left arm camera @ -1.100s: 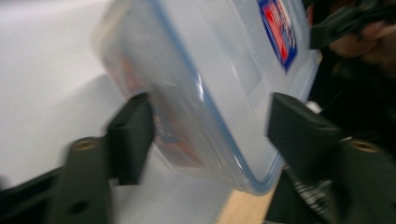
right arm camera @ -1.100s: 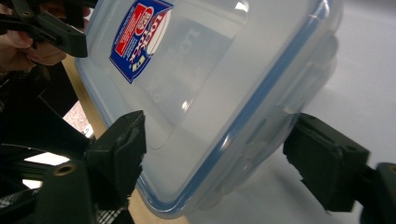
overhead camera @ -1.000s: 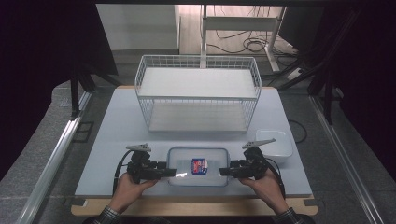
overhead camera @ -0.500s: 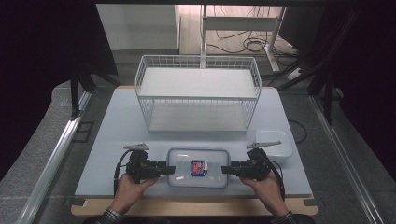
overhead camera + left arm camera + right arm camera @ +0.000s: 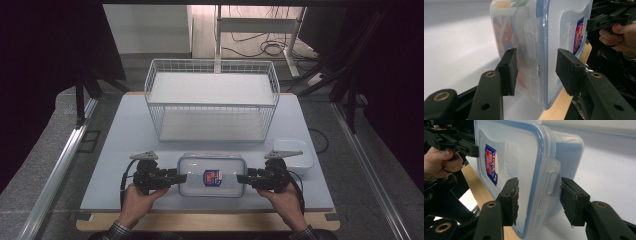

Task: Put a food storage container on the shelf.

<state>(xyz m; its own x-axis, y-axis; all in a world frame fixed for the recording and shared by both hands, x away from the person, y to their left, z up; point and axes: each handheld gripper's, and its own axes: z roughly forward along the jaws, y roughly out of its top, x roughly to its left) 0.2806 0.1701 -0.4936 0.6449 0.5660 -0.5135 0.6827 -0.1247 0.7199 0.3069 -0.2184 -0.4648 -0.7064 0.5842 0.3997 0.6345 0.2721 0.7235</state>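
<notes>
A clear lidded container sits near the bench's front edge, flanked by the left gripper and right gripper, each with jaws spread around an end latch, neither visibly clamped.

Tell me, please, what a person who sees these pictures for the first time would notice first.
Probably the clear plastic container with a blue-edged lid, at the near edge of the table, between the left gripper and the right gripper, each with open jaws around one end. Behind it stands a white wire basket, and a small white dish lies to the right.
</notes>
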